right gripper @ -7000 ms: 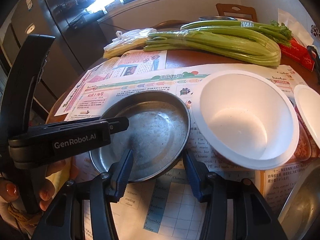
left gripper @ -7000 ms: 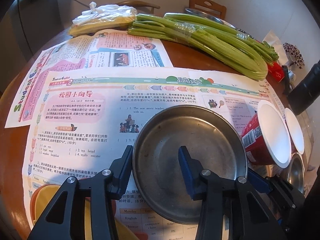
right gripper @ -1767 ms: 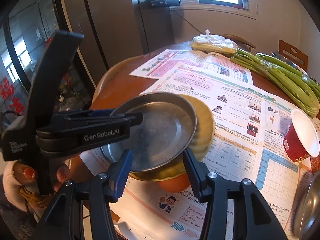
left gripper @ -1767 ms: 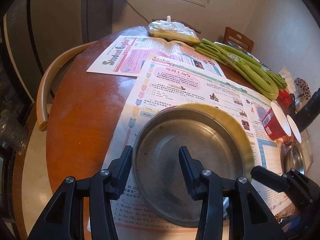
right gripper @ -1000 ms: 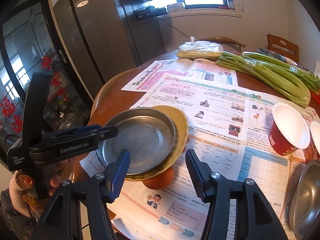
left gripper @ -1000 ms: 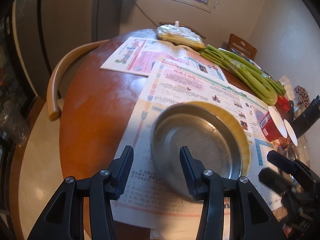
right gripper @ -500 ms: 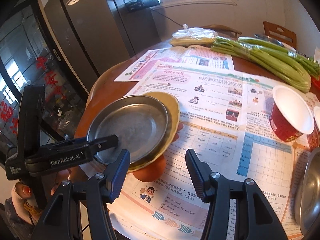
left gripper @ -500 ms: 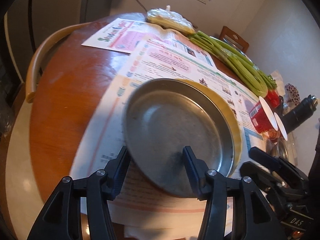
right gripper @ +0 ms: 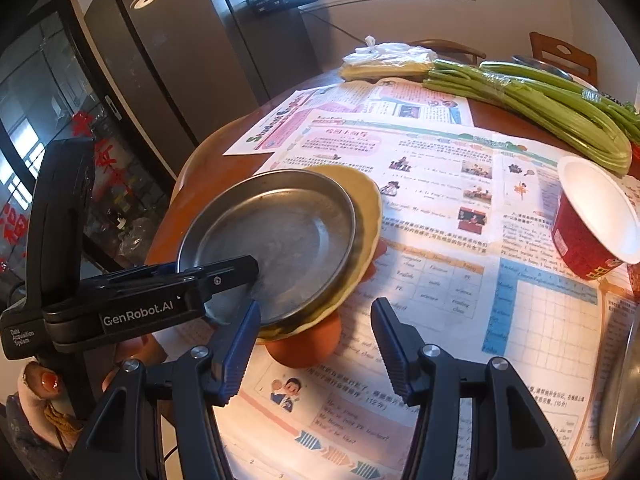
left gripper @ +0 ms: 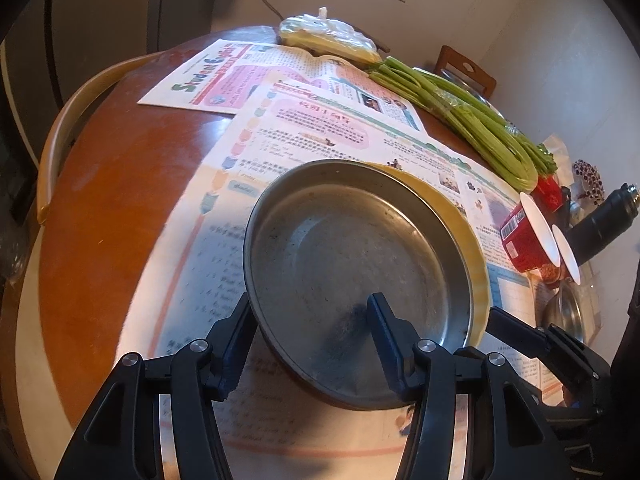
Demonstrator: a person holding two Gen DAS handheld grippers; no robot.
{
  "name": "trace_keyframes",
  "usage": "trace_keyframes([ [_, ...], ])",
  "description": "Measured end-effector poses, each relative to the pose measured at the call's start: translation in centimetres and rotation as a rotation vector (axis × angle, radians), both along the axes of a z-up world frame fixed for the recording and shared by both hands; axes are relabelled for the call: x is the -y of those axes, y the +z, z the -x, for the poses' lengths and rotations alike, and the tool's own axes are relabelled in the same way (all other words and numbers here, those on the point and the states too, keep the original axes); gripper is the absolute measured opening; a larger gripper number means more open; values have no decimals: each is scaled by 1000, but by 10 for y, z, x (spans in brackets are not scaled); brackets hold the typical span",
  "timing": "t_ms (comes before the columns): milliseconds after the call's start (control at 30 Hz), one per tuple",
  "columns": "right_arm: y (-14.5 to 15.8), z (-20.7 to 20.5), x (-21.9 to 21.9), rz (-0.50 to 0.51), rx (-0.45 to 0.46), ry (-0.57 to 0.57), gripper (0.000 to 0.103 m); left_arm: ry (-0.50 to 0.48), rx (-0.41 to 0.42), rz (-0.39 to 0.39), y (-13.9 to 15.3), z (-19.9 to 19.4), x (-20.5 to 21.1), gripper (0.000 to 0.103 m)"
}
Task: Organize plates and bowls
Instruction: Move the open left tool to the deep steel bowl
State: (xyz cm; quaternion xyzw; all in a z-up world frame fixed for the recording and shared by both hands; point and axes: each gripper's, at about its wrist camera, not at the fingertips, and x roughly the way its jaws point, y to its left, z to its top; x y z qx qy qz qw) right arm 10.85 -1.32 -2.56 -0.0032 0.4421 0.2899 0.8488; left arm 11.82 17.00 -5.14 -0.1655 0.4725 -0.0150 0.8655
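Observation:
A steel plate [left gripper: 352, 272] lies in a yellow plate [left gripper: 468, 224], and both rest on an orange bowl [right gripper: 304, 346] standing on the newspaper [right gripper: 440, 184]. My left gripper [left gripper: 310, 332] is open and straddles the steel plate's near rim, one finger outside it and one over the inside, neither pad pressing. From the right wrist view the left gripper [right gripper: 244, 272] reaches over the steel plate [right gripper: 276, 236] from the left. My right gripper [right gripper: 316, 344] hangs open above the paper just short of the orange bowl, with nothing in it; it also shows in the left wrist view [left gripper: 528, 328].
A red cup [right gripper: 592, 220] with a white inside, a second cup [left gripper: 566, 256] and a steel bowl [left gripper: 564, 312] stand to the right. Celery [right gripper: 540, 108] and a plastic bag [right gripper: 384, 60] lie at the back. A black bottle [left gripper: 604, 224] stands far right, a curved chair back [left gripper: 60, 132] left.
The left gripper has moved in closer and lower over the plate stack, and its fingers stand slightly wider. The right gripper has sunk a little toward the paper.

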Motion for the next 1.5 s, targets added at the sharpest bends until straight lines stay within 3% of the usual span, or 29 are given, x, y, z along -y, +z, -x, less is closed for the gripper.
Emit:
trace_keyframes([
  [500,-4,-19,27,-20,11,-73,57,-40,16,3,-1,-32,34,58],
  [800,-1,-22,42,-59,20,-111,57,8,36,37,6,-29,26,58],
  [1000,14,-16,56,-82,82,-136,57,79,111,-44,37,-9,21,58],
  [1200,45,5,82,-119,208,-163,57,59,208,-90,71,16,45,59],
  [1500,80,35,139,-110,356,-247,57,-30,257,-47,92,34,98,61],
])
